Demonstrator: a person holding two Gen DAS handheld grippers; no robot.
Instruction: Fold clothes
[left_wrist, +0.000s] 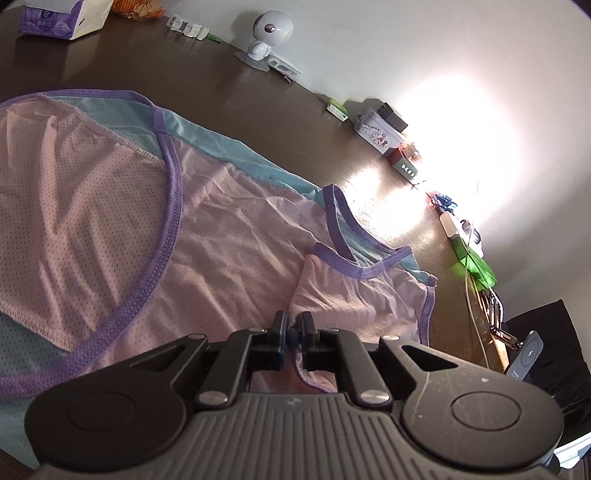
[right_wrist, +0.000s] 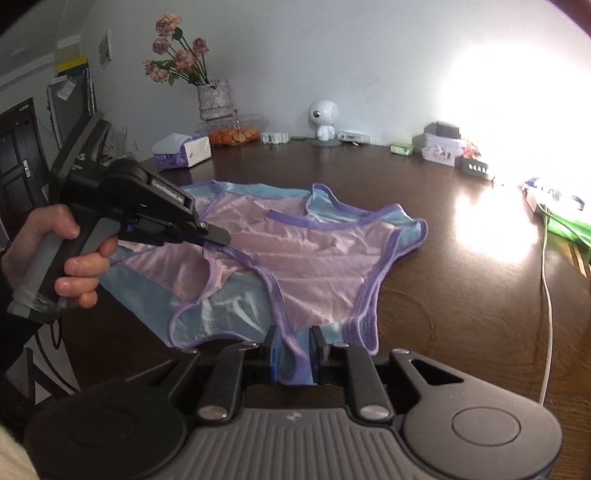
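Left gripper (left_wrist: 291, 326): jaws drawn together on a pinch of pink mesh at one purple-bound side opening of the garment; seen from the right wrist view it comes in from the left, held by a hand (right_wrist: 62, 258), its tip on the purple trim; the cloth at that spot is lifted slightly off the surface.

Right gripper (right_wrist: 293, 352): jaws standing a little apart with a fold of blue cloth and purple trim between them at the near edge of the garment; whether the pads actually press the cloth cannot be told.

Garment (right_wrist: 295, 258): sleeveless mesh top, pink front, blue back panel, purple binding; lying mostly flat near the middle of the table (right_wrist: 443, 314), neck opening toward the far edge, hem end toward the near edge; creased, with one shoulder strap (left_wrist: 351, 236) rumpled.

Table: dark wood; clutter ranged along its far edge by the wall, well apart from the garment: tissue box (right_wrist: 183, 149), vase of flowers (right_wrist: 214, 99), small white robot figure (right_wrist: 324, 120), printed tin (right_wrist: 441, 149); white cable (right_wrist: 546, 295) trailing at the right edge.

Progress, judged: early; garment spread and gripped at two points; no completed fold visible; all folds and final squaring remaining.
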